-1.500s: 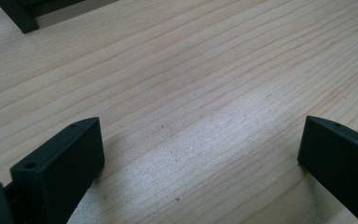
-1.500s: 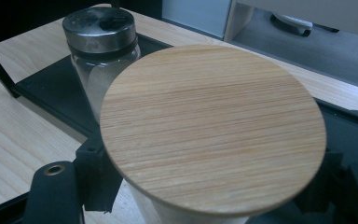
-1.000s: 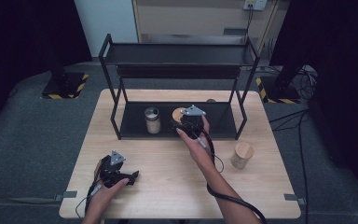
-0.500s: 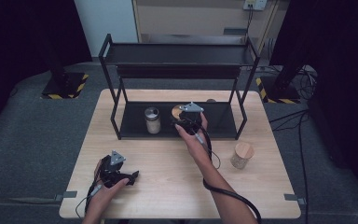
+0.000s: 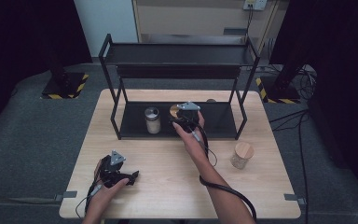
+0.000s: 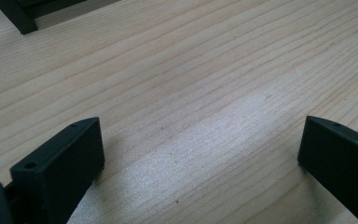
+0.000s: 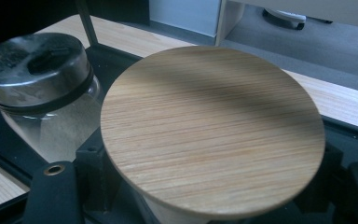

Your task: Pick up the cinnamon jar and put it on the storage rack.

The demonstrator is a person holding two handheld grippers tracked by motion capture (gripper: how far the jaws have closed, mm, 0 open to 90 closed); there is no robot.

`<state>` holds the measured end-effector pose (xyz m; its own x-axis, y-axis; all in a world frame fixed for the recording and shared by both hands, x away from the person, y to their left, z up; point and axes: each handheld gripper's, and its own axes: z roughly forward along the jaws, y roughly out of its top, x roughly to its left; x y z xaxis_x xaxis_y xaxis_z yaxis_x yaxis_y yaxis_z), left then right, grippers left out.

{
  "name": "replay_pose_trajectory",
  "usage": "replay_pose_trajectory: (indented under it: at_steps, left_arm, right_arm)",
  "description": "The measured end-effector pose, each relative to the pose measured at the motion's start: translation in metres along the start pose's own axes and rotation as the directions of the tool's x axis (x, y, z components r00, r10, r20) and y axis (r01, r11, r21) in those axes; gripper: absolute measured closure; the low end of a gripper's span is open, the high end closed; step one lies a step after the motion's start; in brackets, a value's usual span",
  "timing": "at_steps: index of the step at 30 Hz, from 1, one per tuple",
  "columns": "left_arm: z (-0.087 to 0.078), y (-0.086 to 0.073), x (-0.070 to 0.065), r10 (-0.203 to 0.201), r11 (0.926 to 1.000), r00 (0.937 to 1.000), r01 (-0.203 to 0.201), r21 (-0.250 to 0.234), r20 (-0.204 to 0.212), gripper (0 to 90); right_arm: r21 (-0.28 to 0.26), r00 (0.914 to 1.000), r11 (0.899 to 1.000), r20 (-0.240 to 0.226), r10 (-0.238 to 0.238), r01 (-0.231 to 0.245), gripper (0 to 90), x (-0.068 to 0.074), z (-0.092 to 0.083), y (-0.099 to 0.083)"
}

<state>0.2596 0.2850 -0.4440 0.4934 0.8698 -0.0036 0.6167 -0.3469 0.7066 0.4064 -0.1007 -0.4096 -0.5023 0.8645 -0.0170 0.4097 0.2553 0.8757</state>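
Resting on grey carpet, the pale wooden table [image 5: 168, 172] bears a black rack [image 5: 177, 70].

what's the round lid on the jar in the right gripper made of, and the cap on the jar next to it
The round tan lid looks like bamboo or wood, matte, with fine straight grain lines. The domed silver cap on the clear jar beside it looks like brushed metal, dull and smudged, with soft reflections.
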Motion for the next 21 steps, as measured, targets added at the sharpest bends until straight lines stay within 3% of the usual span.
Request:
replay_pose_trajectory:
  at_steps: [21]
  left_arm:
    - [0.000, 0.000, 0.000, 0.000, 1.0000, 1.0000, 0.000, 0.000, -0.001, 0.0]
  right_arm:
    - [0.017, 0.9998, 1.000, 0.022, 0.000, 0.000, 25.5, 0.003, 0.018, 0.000]
